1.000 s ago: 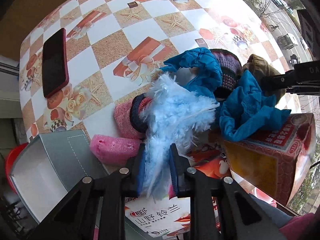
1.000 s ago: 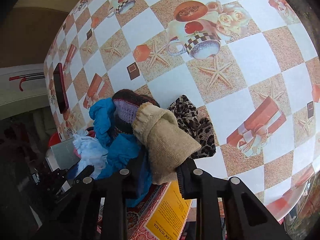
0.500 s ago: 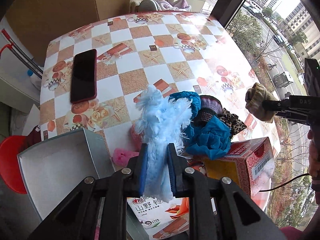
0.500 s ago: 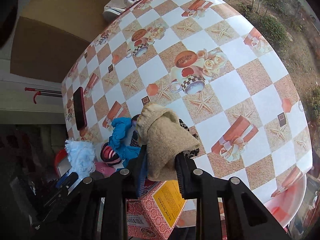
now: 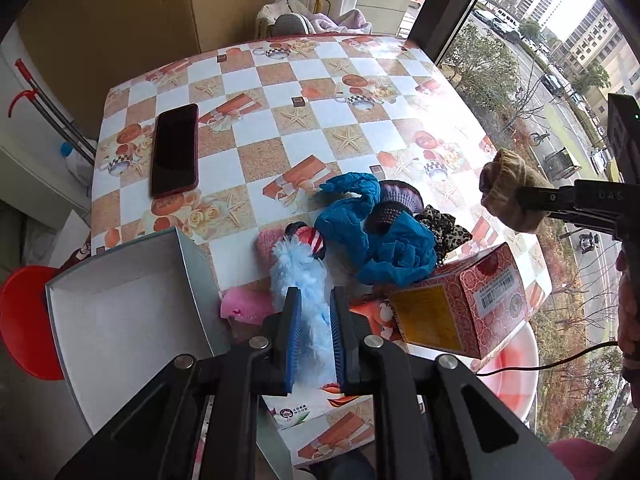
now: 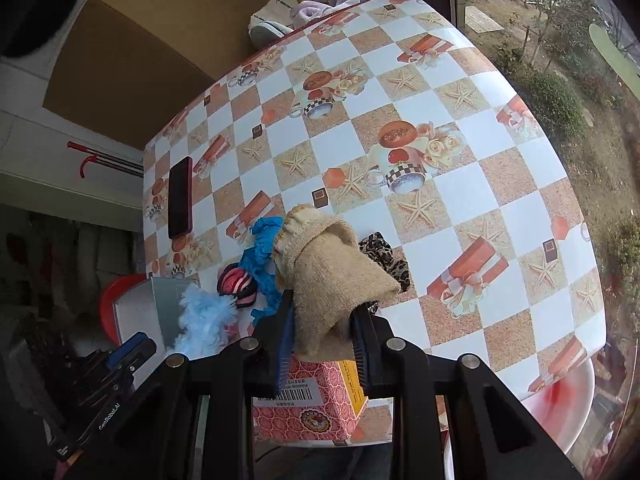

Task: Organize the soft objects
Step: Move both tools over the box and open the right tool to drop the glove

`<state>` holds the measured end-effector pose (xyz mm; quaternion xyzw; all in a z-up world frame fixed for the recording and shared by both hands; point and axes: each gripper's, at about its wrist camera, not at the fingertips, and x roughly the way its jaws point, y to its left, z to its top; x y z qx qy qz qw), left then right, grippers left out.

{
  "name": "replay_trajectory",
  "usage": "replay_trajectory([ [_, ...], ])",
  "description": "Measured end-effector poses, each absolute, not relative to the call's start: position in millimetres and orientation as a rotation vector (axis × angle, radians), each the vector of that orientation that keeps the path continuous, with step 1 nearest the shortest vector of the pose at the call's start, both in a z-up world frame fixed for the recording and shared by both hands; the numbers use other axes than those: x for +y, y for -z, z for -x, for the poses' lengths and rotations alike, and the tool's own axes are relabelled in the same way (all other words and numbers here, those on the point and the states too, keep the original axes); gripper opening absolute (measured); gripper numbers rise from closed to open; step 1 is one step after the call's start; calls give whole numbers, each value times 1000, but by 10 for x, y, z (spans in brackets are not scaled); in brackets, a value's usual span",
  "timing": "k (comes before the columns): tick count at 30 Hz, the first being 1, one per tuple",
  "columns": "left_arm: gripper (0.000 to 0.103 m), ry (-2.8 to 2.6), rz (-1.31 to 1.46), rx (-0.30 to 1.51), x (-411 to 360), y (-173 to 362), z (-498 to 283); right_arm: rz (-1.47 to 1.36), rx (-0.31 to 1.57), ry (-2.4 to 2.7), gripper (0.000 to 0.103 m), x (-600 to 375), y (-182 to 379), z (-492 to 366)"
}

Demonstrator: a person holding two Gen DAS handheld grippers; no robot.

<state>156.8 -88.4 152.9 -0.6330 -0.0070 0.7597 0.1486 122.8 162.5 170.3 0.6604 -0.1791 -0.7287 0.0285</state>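
My left gripper is shut on a fluffy light-blue duster-like piece, its jaws still closing tighter, and holds it above the table's near edge. My right gripper is shut on a tan knitted sock, lifted clear of the pile; the sock also shows at the right of the left wrist view. On the table lies the pile: crumpled blue cloth, a dark knitted piece, a leopard-print scrunchie, a striped red item and a pink sponge.
An open grey box stands at the near left and a red patterned carton at the near right. A phone lies on the checked tablecloth. A red stool and a pink basin sit below the table.
Both grippers have risen, each with its item. The tan sock has come off the pile, and the fluffy blue piece now hangs clear of the clothes.
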Motion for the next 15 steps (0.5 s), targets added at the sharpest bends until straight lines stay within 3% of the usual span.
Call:
replay_trajectory([
  [4,17,-2083,1970,-18,-880,-1149,-1623,-2048,-573,2227,28,1610,-1679,-1273],
  [6,26,-2072,2016,-31,-920,-1032,-1628,-2045,-573,2223,28,1601,-1687,-1302],
  [8,59,-2063,2044,-78,-959,-966,-1579,-2044,-573,2220,28,1603,-1689,-1327],
  [10,69,-2072,2045,-138,-982,-935,-1497,-2049,-584,2214,28,1626,-1677,-1346],
  [15,70,-1929,2175,-259,-896,-684,-1285,-2053,-599,2213,28,1694,-1668,-1356],
])
